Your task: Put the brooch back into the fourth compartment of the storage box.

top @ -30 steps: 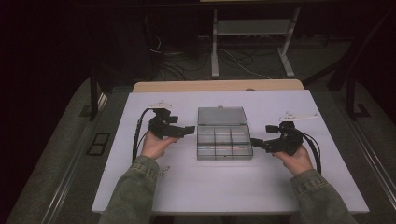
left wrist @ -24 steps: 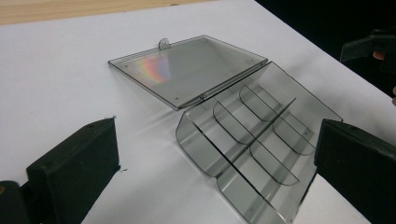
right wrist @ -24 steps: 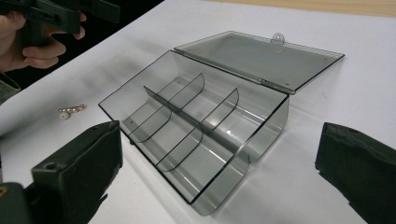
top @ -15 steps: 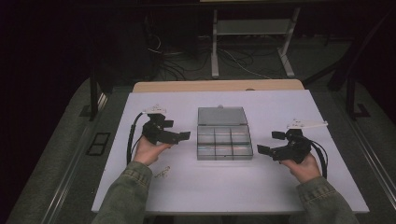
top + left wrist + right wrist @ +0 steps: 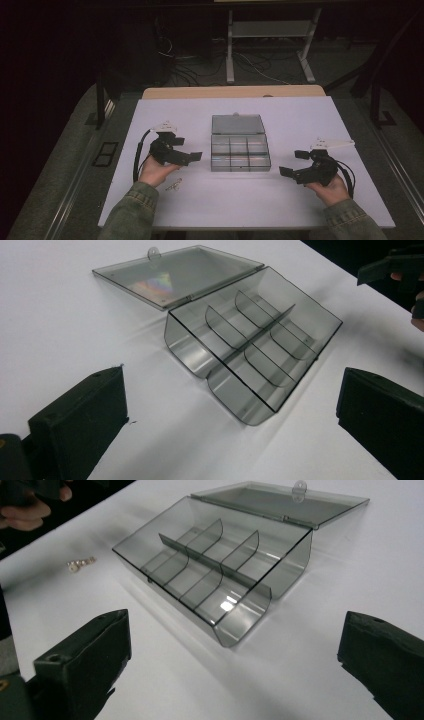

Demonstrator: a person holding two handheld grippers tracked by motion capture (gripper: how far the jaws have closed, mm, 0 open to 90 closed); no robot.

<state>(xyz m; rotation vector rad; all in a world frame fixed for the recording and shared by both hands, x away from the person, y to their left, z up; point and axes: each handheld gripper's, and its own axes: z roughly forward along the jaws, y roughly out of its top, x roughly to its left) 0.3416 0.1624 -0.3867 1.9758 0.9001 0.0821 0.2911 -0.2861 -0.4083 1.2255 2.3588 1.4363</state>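
I am holding my left gripper (image 5: 192, 157) spread wide, left of the open compartment box (image 5: 240, 150) at table centre. My right gripper (image 5: 290, 164) is equally spread. Small metal parts (image 5: 174, 184) are lying near my left hand; approaching them low and squarely should suit best.

The open box (image 5: 240, 150) sits mid-table (image 5: 280, 210), lid lying toward the far edge. The left gripper (image 5: 187, 157) and right gripper (image 5: 295, 164) flank it; small metal bits (image 5: 174, 185) lie near the front-left corner.
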